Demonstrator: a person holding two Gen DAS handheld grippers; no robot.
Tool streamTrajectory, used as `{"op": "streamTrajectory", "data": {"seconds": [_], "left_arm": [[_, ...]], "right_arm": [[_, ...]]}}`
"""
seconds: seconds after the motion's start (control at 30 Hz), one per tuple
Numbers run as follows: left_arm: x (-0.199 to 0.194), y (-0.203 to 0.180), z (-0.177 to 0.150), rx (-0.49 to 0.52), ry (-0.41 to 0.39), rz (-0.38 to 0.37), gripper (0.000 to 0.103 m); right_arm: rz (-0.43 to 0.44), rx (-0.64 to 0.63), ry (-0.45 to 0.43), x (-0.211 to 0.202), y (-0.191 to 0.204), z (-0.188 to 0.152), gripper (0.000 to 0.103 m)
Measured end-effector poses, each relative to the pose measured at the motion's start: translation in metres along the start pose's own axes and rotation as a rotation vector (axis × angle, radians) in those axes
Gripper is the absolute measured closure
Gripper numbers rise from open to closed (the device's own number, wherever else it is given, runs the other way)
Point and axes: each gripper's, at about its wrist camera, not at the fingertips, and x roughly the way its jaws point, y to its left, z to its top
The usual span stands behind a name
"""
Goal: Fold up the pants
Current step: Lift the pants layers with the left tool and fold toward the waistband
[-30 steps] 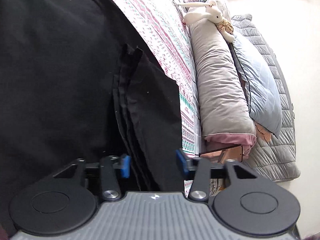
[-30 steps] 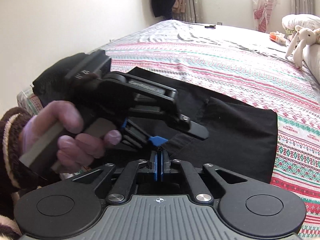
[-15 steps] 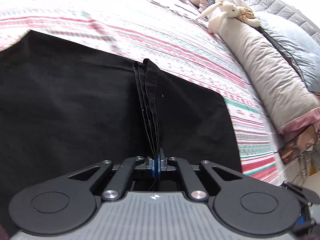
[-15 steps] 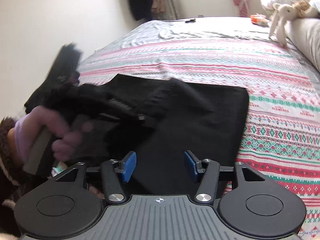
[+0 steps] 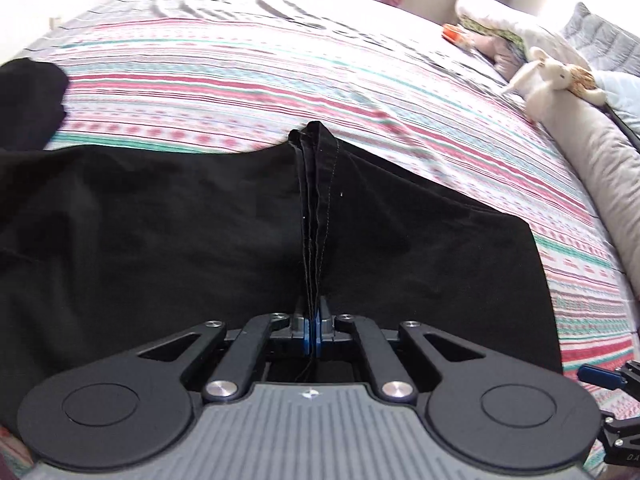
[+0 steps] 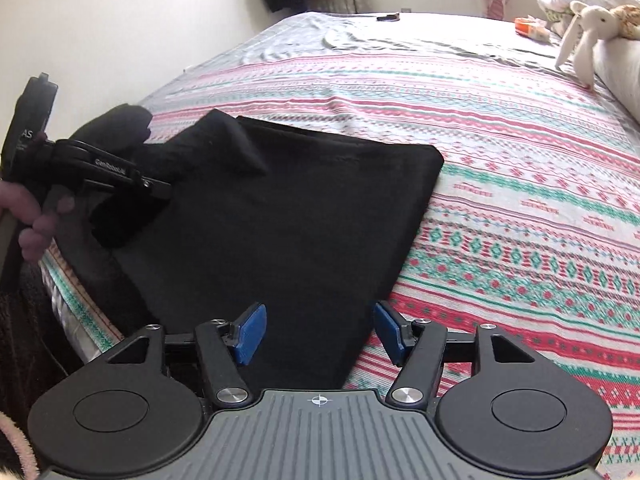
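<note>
Clamped shut on the stacked hem edges of the black pants, left gripper; jaws opening and holding nothing, right gripper, hovering over the garment's near corner. Pants spread on the striped bedspread, near its left edge. Best done by carrying the pinched layers evenly across, edges aligned, without dragging.

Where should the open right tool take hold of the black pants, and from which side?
Probably the near hem edge of the black pants, coming from the bed's near side. The edge lies flat between the opening pads of the right tool; the left tool already pinches the other end.
</note>
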Motion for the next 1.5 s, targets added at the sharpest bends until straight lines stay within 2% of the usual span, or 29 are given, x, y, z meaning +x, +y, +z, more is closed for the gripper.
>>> {"op": "streamTrajectory", "data": {"seconds": [0.13, 0.33, 0.4, 0.63, 1.0, 1.13, 1.17, 1.23, 1.3, 1.4, 1.5], "left_arm": [[-0.016, 0.034, 0.000, -0.009, -0.041, 0.088, 0.085], [-0.038, 0.085, 0.006, -0.087, -0.073, 0.155, 0.085], [-0.048, 0.099, 0.008, -0.097, -0.087, 0.174, 0.085], [-0.075, 0.131, 0.011, -0.110, -0.128, 0.252, 0.085], [-0.079, 0.171, 0.011, -0.189, -0.176, 0.345, 0.085], [-0.074, 0.179, 0.010, -0.224, -0.175, 0.333, 0.082], [-0.078, 0.179, 0.007, -0.229, -0.180, 0.327, 0.080], [-0.084, 0.175, 0.006, -0.219, -0.193, 0.319, 0.064], [-0.091, 0.166, 0.004, -0.188, -0.211, 0.326, 0.036], [-0.100, 0.152, 0.002, -0.135, -0.235, 0.330, 0.021], [-0.109, 0.137, -0.003, -0.105, -0.244, 0.307, 0.011]], "right_arm": [[-0.028, -0.039, 0.018, 0.010, 0.017, 0.006, 0.040], [-0.029, -0.089, 0.056, 0.027, 0.035, 0.012, 0.039], [-0.029, -0.103, 0.064, 0.032, 0.040, 0.014, 0.036], [-0.028, -0.130, 0.087, 0.046, 0.053, 0.020, 0.034], [-0.019, -0.169, 0.088, 0.063, 0.082, 0.037, 0.031], [-0.018, -0.175, 0.099, 0.070, 0.088, 0.039, 0.030], [-0.019, -0.178, 0.100, 0.071, 0.089, 0.039, 0.030], [-0.020, -0.178, 0.103, 0.072, 0.089, 0.041, 0.030], [-0.015, -0.168, 0.106, 0.072, 0.089, 0.042, 0.030], [-0.009, -0.133, 0.121, 0.072, 0.085, 0.046, 0.030], [0.004, -0.087, 0.145, 0.072, 0.081, 0.049, 0.029]]}}
